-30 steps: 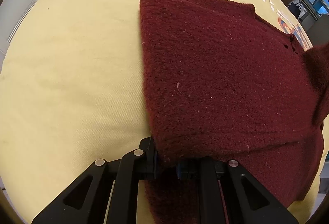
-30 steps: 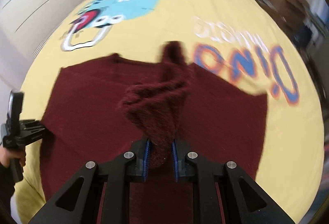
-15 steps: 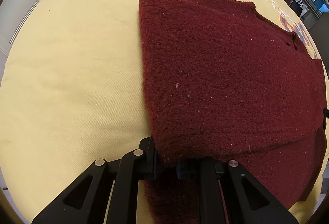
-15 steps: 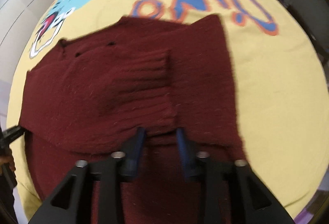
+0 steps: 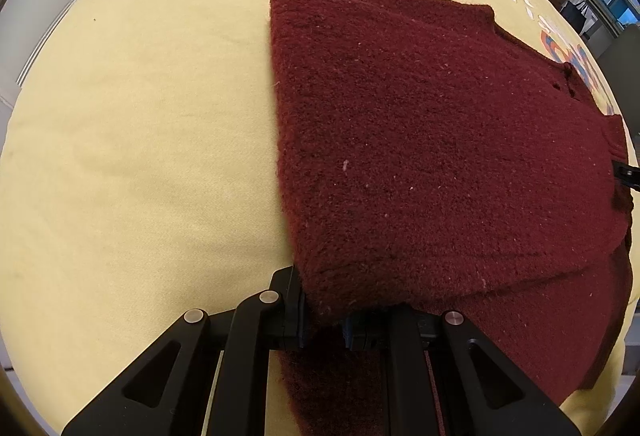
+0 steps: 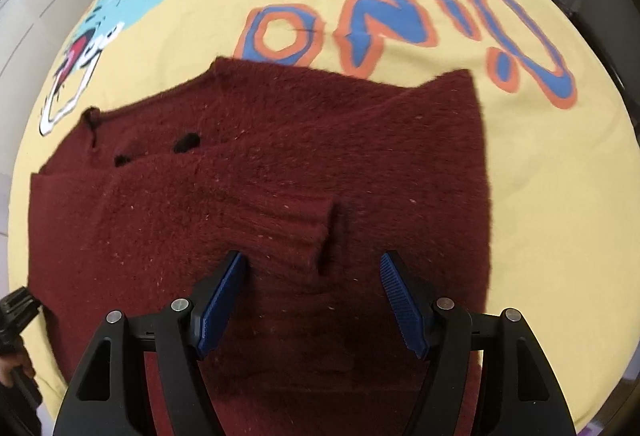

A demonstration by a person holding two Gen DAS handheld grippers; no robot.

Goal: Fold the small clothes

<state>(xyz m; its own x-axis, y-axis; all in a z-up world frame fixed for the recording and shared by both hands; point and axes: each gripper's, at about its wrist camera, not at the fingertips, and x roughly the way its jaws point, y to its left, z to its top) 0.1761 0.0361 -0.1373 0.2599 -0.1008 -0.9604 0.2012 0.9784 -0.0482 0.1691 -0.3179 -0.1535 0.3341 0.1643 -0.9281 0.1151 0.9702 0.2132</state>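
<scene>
**Sleeve laid across the body, hem fold not yet made**

Released by the right gripper (image 6: 312,300), the ribbed sleeve cuff (image 6: 308,232) had dropped from where it hung bunched between the pads a second earlier and lay flat across the middle of the maroon sweater (image 6: 260,171). Those jaws had just been opening and then easing in a little; they stood fairly wide, with nothing between the blue pads (image 6: 218,302), low over the knit just short of the cuff. The left gripper (image 5: 324,320) had not shifted: its jaws were nearly closed, pinching a folded corner of the sweater (image 5: 420,155) at the near left edge. The garment lay on the yellow dinosaur-print cover (image 5: 132,155), its left side turned in to a straight edge and a lower layer showing beneath near the bottom. By the look of it, both sides were folded inward and the sleeve tucked; what remained was likely the fold from hem to collar, plus smoothing the slightly raised cuff.
</scene>
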